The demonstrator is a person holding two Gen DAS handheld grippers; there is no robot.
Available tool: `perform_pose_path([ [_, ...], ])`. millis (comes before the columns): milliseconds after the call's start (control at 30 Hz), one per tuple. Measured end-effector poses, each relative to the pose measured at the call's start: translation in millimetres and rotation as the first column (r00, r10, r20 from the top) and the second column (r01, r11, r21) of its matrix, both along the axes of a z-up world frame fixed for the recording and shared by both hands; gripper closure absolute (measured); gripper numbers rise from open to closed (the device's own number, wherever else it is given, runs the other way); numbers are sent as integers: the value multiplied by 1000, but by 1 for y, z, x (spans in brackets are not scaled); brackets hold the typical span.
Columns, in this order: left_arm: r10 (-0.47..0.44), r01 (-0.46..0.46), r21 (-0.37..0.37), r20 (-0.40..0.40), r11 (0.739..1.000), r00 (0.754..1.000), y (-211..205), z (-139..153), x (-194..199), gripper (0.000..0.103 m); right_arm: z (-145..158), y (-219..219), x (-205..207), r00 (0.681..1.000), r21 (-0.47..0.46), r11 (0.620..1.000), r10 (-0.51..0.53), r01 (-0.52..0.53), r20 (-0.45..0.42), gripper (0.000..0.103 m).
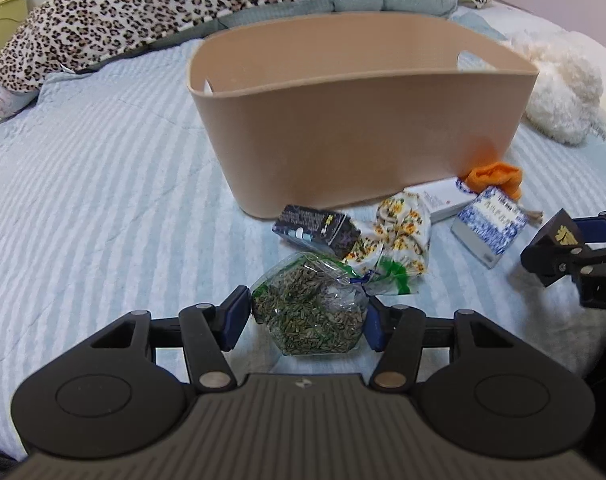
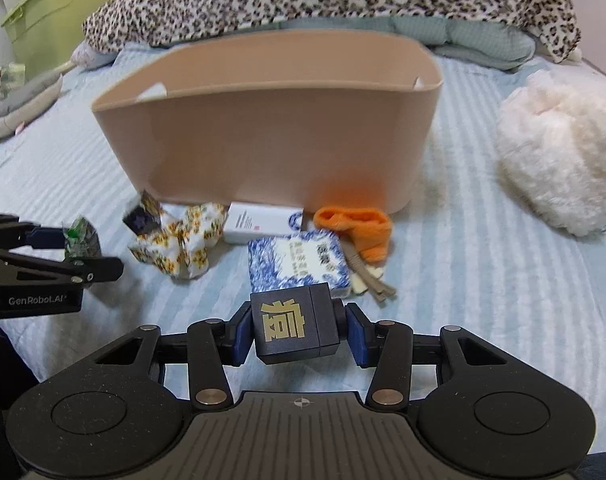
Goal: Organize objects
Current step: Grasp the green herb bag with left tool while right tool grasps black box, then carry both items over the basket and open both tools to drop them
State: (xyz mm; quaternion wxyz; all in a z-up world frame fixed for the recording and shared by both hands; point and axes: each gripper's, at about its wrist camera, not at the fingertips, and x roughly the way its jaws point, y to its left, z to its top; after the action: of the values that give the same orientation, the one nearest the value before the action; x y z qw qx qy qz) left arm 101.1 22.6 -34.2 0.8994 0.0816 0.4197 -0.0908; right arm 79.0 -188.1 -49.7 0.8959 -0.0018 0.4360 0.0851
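Note:
In the left wrist view my left gripper (image 1: 305, 322) is shut on a clear bag of green dried herbs (image 1: 311, 312), a blue pad pressing on each side. My right gripper (image 2: 299, 334) is shut on a small black box with a gold character (image 2: 291, 328), which also shows at the right edge of the left wrist view (image 1: 557, 238). From the right wrist view, the left gripper (image 2: 75, 248) and its bag (image 2: 79, 240) sit at the far left. A tan basket (image 1: 343, 140) (image 2: 263, 140) stands on the bed just beyond both.
In front of the basket lie a floral pouch (image 2: 183, 244), a dark purple box (image 1: 315, 230), a white box (image 2: 263, 222), a blue-patterned box (image 2: 299, 264) and an orange cloth (image 2: 359, 228). A white fluffy cushion (image 2: 559, 160) lies right; a leopard blanket (image 1: 183, 0) lies behind.

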Motion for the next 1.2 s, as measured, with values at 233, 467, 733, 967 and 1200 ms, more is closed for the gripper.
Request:
perform_pose_path([
  [233, 55, -51, -41, 99, 998, 994, 10, 44, -2, 44, 39, -9, -2, 992, -28, 999, -28, 31, 121, 59],
  [467, 85, -70, -80, 209, 994, 974, 11, 93, 19, 44, 93, -15, 14, 958, -24, 998, -46, 55, 284, 59],
  [733, 103, -85, -85, 237, 993, 966, -2, 112, 72, 44, 121, -16, 62, 935, 15, 999, -48, 45, 351, 59],
  [967, 88, -86, -21, 181, 996, 979, -24, 83, 126, 44, 106, 1, 113, 952, -25, 1000, -2, 10, 307, 59],
  [1200, 64, -67, 45, 76, 997, 995, -35, 36, 156, 44, 68, 19, 144, 978, -80, 997, 35, -19, 205, 59],
])
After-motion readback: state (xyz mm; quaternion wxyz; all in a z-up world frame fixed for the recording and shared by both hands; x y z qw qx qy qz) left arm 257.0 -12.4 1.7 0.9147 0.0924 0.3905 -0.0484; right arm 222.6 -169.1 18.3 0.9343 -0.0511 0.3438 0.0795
